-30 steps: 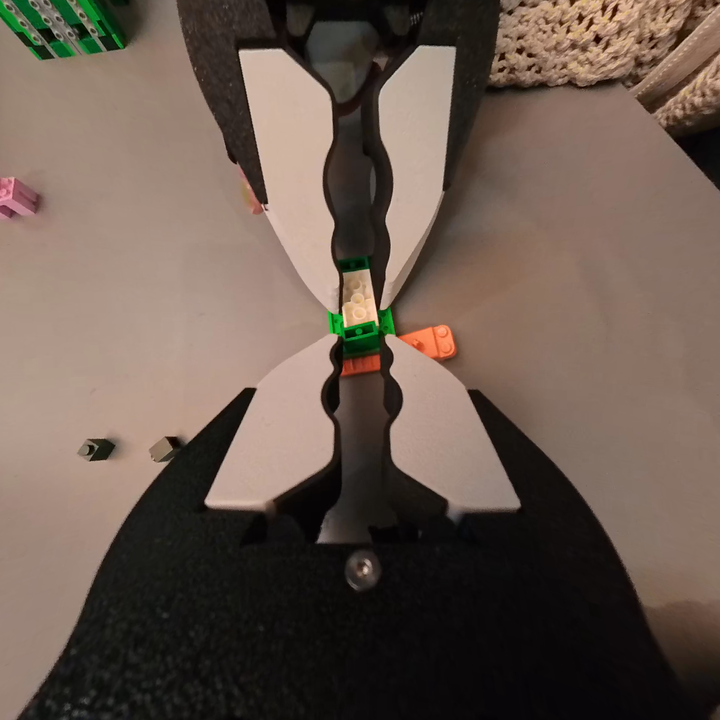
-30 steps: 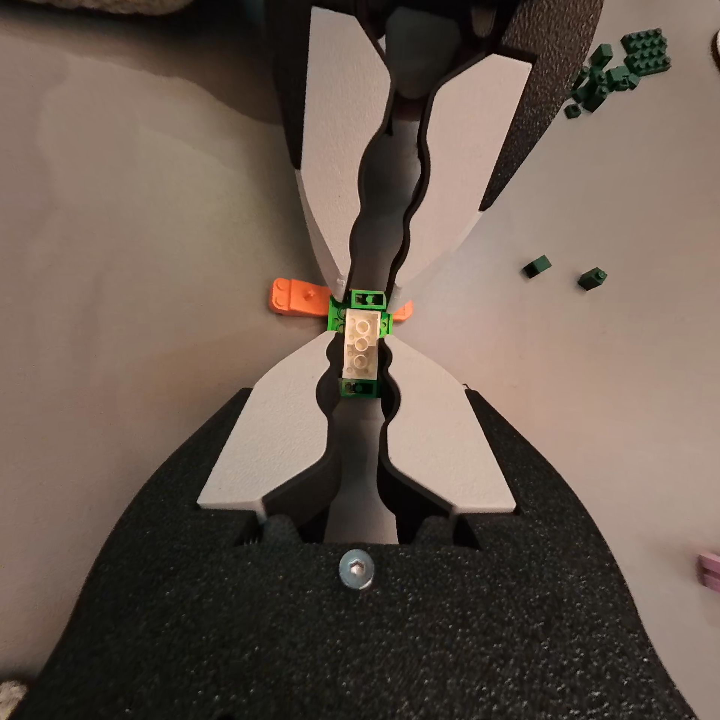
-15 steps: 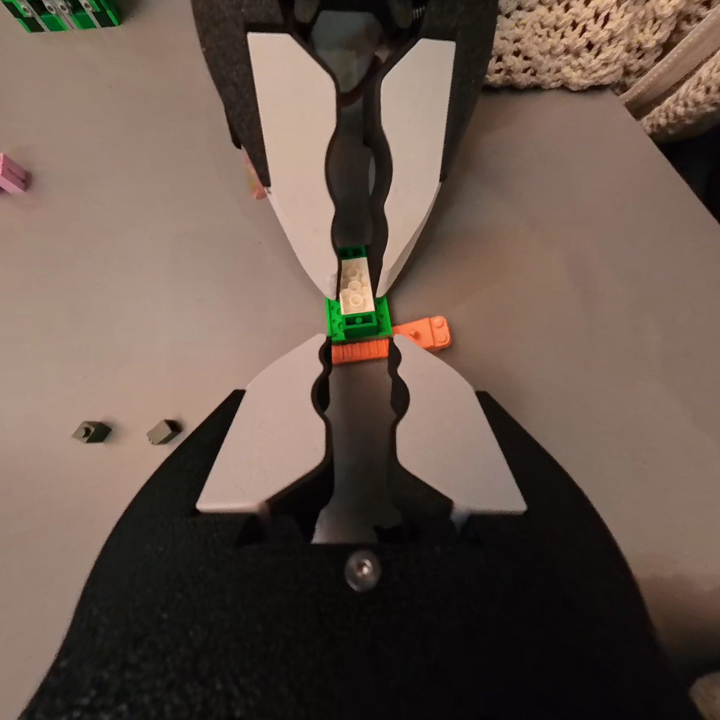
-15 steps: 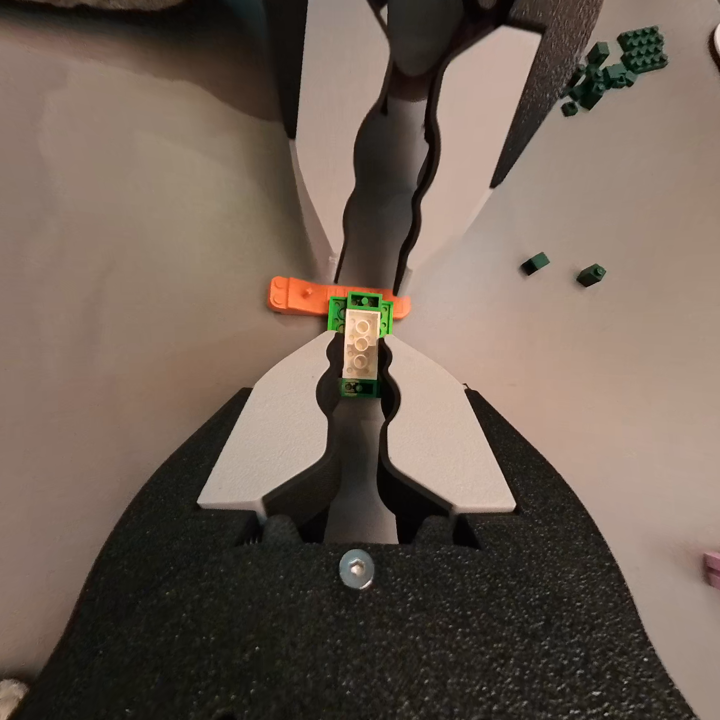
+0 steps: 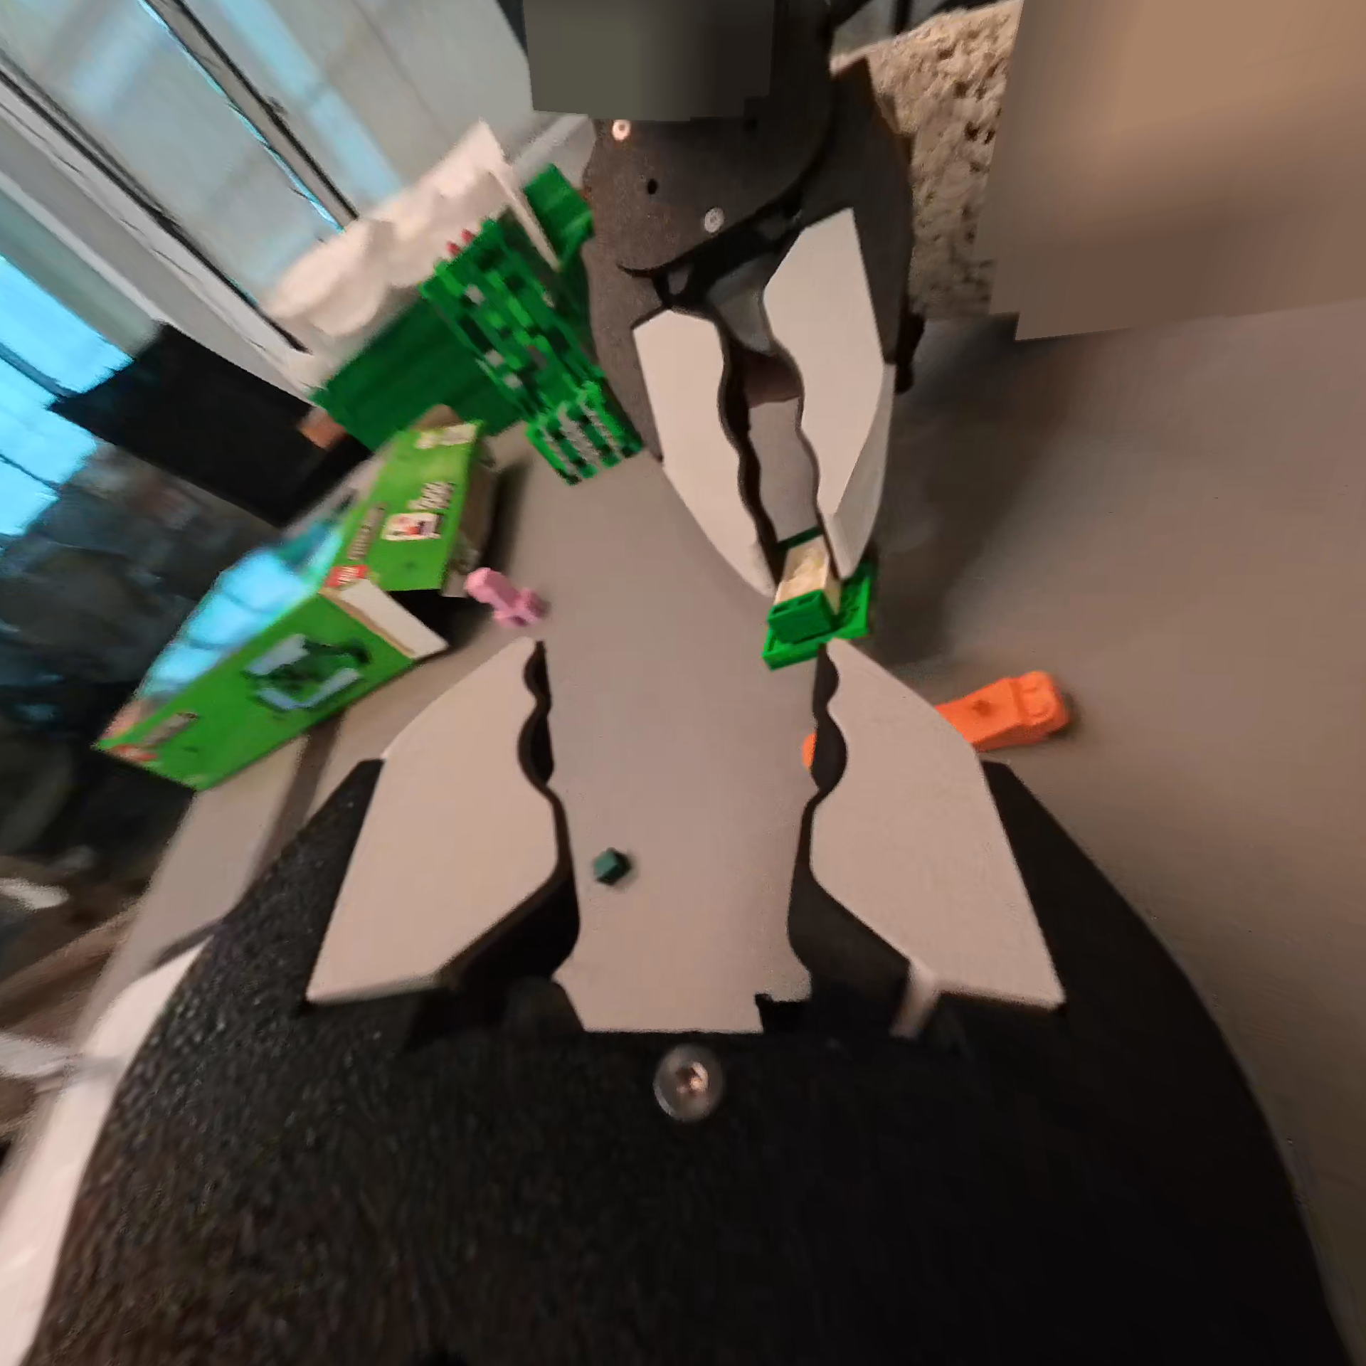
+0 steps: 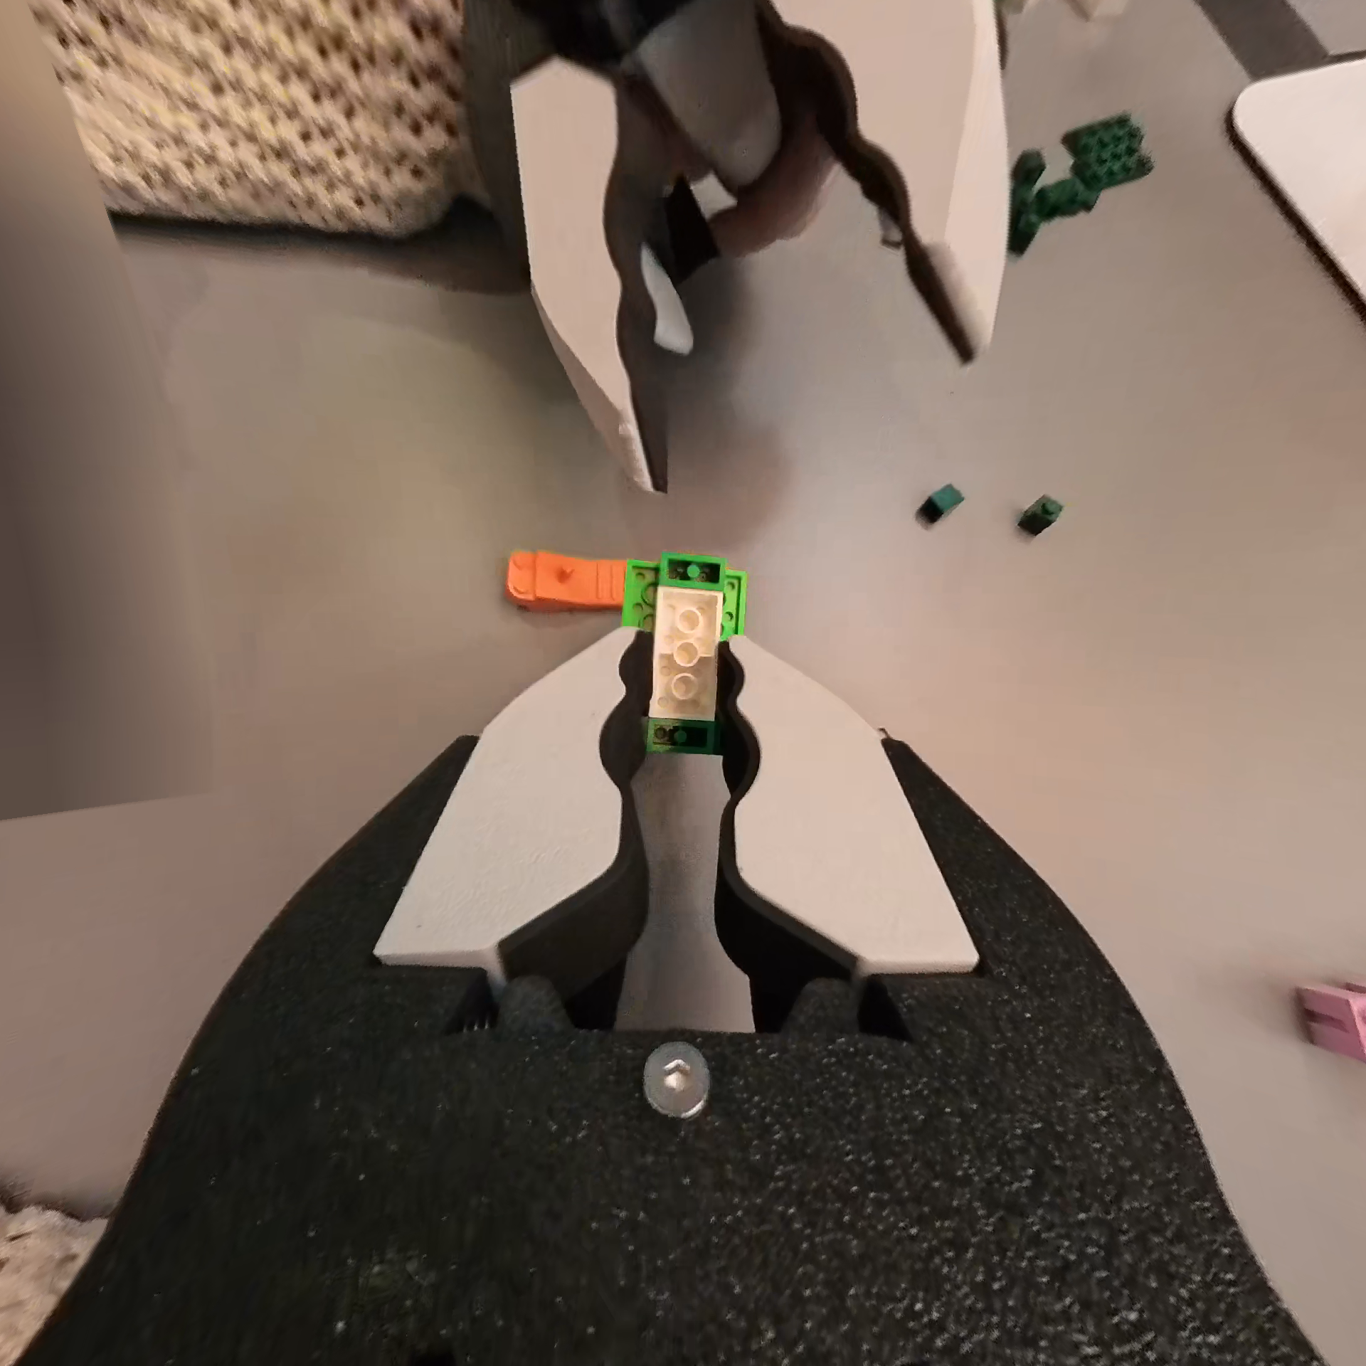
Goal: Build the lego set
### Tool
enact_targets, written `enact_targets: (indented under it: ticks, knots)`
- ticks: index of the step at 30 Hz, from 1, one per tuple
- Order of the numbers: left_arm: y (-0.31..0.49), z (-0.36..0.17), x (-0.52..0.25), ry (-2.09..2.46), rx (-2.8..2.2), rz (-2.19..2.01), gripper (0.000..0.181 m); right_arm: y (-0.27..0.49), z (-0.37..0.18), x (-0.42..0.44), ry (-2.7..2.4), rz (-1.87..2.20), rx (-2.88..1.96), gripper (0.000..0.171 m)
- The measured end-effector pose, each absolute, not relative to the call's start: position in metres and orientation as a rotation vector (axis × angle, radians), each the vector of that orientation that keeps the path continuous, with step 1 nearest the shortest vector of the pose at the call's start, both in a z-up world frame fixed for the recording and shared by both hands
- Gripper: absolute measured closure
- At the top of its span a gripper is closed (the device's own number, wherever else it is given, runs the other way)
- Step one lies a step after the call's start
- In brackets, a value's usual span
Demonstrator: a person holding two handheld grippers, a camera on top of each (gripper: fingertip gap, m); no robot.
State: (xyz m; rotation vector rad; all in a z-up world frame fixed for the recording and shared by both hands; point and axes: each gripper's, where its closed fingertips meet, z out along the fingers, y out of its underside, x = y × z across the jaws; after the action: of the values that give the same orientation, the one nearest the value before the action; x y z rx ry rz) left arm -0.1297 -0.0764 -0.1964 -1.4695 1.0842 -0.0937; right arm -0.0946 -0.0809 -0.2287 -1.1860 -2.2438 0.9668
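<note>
On my far left in the left wrist view I see the green set box lying on the grey table. Next to it sits a pink piece, and behind that stands a big green build. It is all a bit blurry.

My left gripper has its two fingers spread wide apart, and nothing is between them. A tiny dark green block lies on the table in the gap, close to the base of the fingers.

A little more to the right, my right gripper points toward me. Its fingers are pinching the small green and white piece. The piece sticks out past the tips. The orange tool lies on the table just to the right, partly hidden by my left gripper's finger.

In the right wrist view, the orange tool is on the left, and the green and white piece overlaps its end. My right gripper squeezes the white part on both sides. Above it, my left gripper hangs apart from the piece, fingers spread. To the right lie two little dark green blocks, more dark green bits farther back, and a pink piece at the edge.
</note>
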Motion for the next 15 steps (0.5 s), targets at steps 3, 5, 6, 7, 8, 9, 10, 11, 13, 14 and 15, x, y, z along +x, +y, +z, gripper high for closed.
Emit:
enact_targets:
  ticks: [3,5,6,7,8,9,10,11,13,14,15]
  knots:
    - [-0.076,-0.193,-0.129,1.143,-1.357,0.160,0.106,-0.082,-0.222,-0.094,-2.246,1.024,-1.196,0.155]
    - [-0.077,-0.199,-0.123,1.229,-1.292,0.316,0.111,-0.085,-0.222,-0.094,-2.264,1.038,-1.197,0.155]
    - [-0.079,-0.205,-0.116,1.281,-1.264,0.351,0.115,-0.086,-0.222,-0.094,-2.274,1.044,-1.197,0.155]
    - [-0.080,-0.209,-0.111,1.313,-1.246,0.373,0.117,-0.088,-0.222,-0.094,-2.285,1.052,-1.198,0.155]
    - [-0.081,-0.211,-0.107,1.331,-1.233,0.379,0.118,-0.090,-0.222,-0.095,-2.293,1.059,-1.200,0.155]
    - [-0.083,-0.213,-0.103,1.344,-1.229,0.366,0.120,-0.091,-0.223,-0.095,-2.301,1.065,-1.202,0.155]
    - [-0.083,-0.212,-0.102,1.340,-1.226,0.362,0.120,-0.092,-0.223,-0.094,-2.309,1.069,-1.204,0.155]
    - [-0.082,-0.212,-0.102,1.337,-1.220,0.370,0.122,-0.093,-0.223,-0.095,-2.315,1.074,-1.205,0.155]
    - [-0.083,-0.213,-0.100,1.351,-1.209,0.376,0.127,-0.096,-0.222,-0.095,-2.321,1.091,-1.208,0.155]
    - [-0.084,-0.214,-0.099,1.365,-1.199,0.390,0.130,-0.097,-0.221,-0.095,-2.323,1.105,-1.206,0.155]
    - [-0.085,-0.215,-0.097,1.382,-1.185,0.404,0.134,-0.098,-0.219,-0.095,-2.323,1.119,-1.203,0.154]
